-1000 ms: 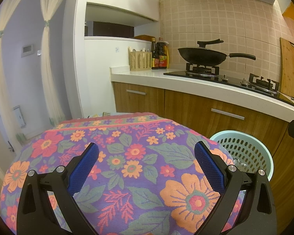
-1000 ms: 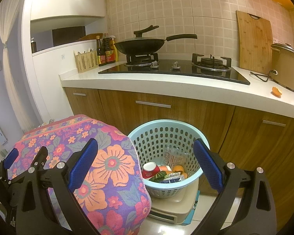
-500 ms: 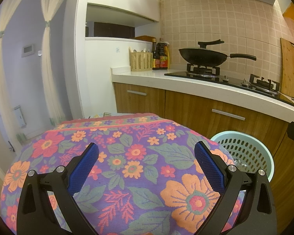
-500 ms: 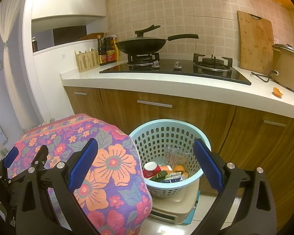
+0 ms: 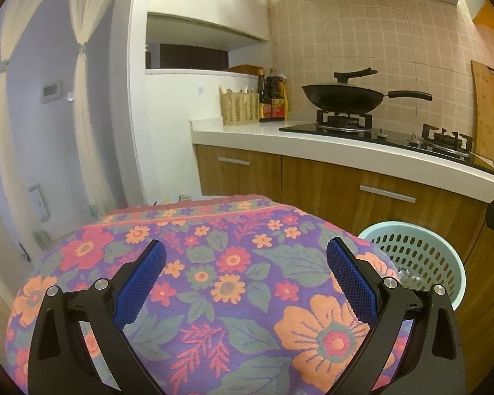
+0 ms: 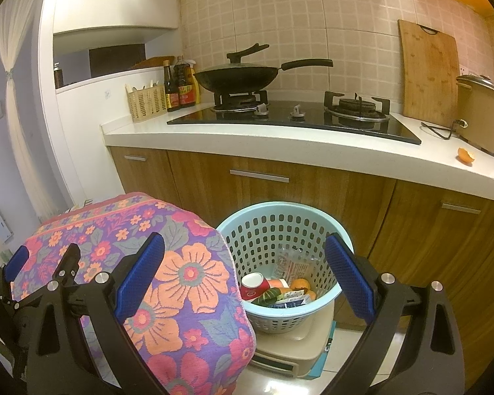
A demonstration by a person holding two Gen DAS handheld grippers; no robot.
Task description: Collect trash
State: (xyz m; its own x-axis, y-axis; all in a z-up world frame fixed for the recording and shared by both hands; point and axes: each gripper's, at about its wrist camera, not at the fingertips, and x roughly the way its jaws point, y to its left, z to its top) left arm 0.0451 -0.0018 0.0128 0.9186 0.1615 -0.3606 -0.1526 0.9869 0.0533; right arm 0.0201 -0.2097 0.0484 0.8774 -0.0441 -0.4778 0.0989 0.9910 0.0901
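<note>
Both of my grippers are empty, jaws spread wide: the left gripper (image 5: 245,283) hangs over the flowered cloth (image 5: 214,283), the right gripper (image 6: 243,278) straddles the gap between that cloth and the basket (image 6: 341,291). From the right wrist view the basket sits at about five o'clock of centre, on a beige stool or box (image 6: 299,345) hard against the cabinet fronts (image 6: 280,184) — I judge it is raised there so a drop from counter height is short. Inside it I count one red paper cup (image 6: 254,285), one printed clear wrapper (image 6: 293,266), two or three orange pieces, one green scrap and a flat carton; the rest of the pile is too tangled to count. One piece of trash is not yet in: an orange peel (image 6: 466,155) lies on the counter (image 6: 280,143) at three o'clock, near the rice cooker (image 6: 480,115). I judge collection nearly complete, that peel being the outstanding item for the right side. Elsewhere: one wok (image 6: 235,77) on the left of two burners, one cutting board (image 6: 428,72) leaned upright on the tiles — likely to dry — three bottles (image 6: 181,87) beside one utensil holder (image 6: 146,102).
</note>
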